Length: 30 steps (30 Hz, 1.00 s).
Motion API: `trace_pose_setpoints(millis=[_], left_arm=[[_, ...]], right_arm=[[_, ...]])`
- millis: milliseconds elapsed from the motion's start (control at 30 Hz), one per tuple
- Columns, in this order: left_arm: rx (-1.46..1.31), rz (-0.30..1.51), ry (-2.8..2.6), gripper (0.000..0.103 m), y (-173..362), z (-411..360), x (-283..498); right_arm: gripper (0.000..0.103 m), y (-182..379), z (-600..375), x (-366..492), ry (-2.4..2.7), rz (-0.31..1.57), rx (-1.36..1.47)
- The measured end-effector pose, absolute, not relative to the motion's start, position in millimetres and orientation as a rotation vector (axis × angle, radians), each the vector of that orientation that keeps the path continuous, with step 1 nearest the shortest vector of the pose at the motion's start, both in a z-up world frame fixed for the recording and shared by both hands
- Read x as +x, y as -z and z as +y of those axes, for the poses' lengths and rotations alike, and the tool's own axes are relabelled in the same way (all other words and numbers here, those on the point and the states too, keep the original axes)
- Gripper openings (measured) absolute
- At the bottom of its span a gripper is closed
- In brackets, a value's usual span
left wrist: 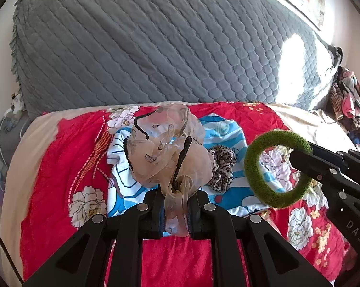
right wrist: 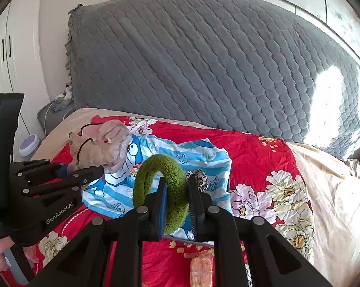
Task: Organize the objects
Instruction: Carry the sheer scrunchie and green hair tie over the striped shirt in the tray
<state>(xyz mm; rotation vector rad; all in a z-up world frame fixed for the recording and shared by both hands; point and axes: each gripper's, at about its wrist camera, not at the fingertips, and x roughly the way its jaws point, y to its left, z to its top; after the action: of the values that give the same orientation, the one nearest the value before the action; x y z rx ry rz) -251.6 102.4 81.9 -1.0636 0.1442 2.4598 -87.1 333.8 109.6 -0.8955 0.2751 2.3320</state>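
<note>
We're angling both grippers down over the bed: left gripper clamping the beige scrunchie, right gripper clamping the green scrunchie.

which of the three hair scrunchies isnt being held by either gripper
The leopard-print scrunchie: it lies on the blue striped cloth. The green scrunchie is clamped in the right gripper, the sheer beige one in the left gripper.
</note>
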Motion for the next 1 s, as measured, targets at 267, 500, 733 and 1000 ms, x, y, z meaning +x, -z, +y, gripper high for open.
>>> trace_pose_setpoints(millis=[267, 500, 733, 1000], left_arm=[[-1.076, 0.146, -2.449, 0.013, -72, 109, -260], [-1.098, 0.13, -2.436, 0.014, -60, 116, -269], [-1.114, 0.132, -2.428, 0.014, -49, 120, -279], [-1.126, 0.139, -2.426, 0.014, -41, 122, -290]], right_arm=[[0.017, -103, 347, -93, -2.322, 0.293, -0.904], [0.017, -98, 356, -97, -2.316, 0.298, -0.901], [0.017, -90, 362, -105, -2.312, 0.294, -0.918], [0.017, -84, 374, -114, -2.306, 0.297, -0.93]])
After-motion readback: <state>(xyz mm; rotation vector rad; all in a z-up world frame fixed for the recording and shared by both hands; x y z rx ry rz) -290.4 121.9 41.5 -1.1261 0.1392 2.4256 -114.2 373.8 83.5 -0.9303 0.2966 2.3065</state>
